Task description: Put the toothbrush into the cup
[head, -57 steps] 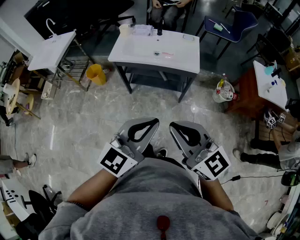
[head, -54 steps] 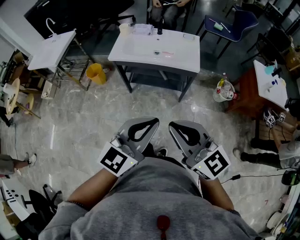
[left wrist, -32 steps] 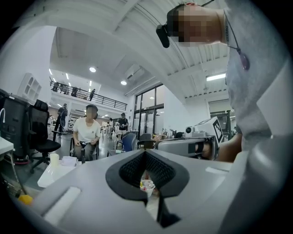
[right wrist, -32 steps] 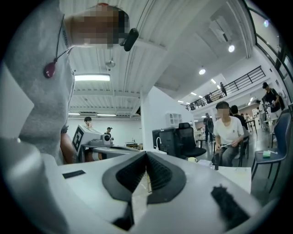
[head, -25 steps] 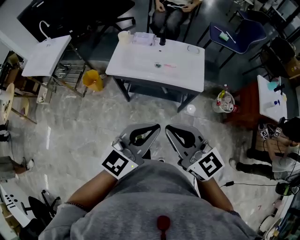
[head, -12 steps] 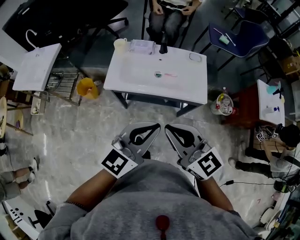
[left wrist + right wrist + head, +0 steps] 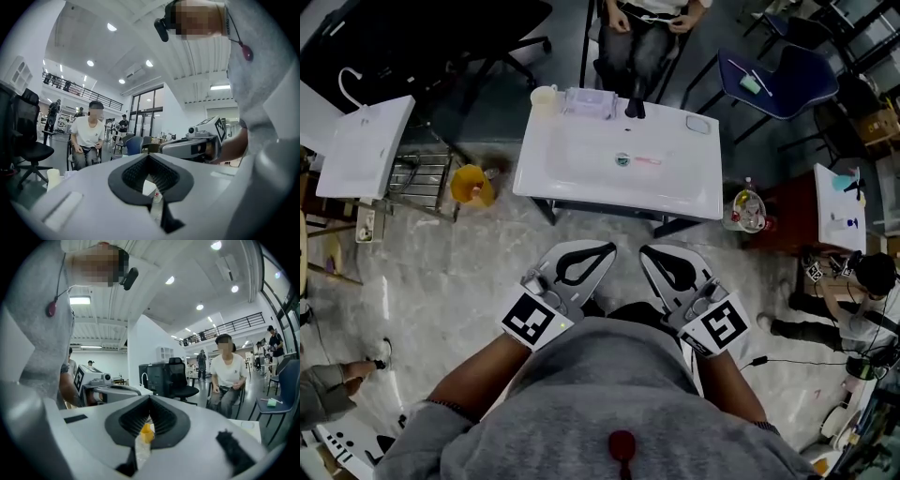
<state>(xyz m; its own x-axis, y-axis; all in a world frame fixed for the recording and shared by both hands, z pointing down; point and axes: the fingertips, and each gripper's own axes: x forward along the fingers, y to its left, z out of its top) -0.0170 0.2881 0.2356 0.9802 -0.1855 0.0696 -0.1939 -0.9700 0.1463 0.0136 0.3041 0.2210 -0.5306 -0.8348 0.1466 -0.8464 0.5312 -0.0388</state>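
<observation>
Head view: the left gripper [image 7: 605, 249] and right gripper [image 7: 649, 253] are held at the chest, well short of the table [image 7: 581, 173]. The toothbrush [image 7: 649, 160], thin and pinkish, lies flat mid-table. The cream cup [image 7: 543, 97] stands at its far left corner.
Left gripper view: tips pressed together, nothing between.
Right gripper view: tips touching, empty.

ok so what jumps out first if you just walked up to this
The left gripper and right gripper sit side by side near the person's chest, jaws together and empty. Ahead stands a white table with a cup at its far left corner, a seated person behind it and a yellow bin on the floor to its left.
</observation>
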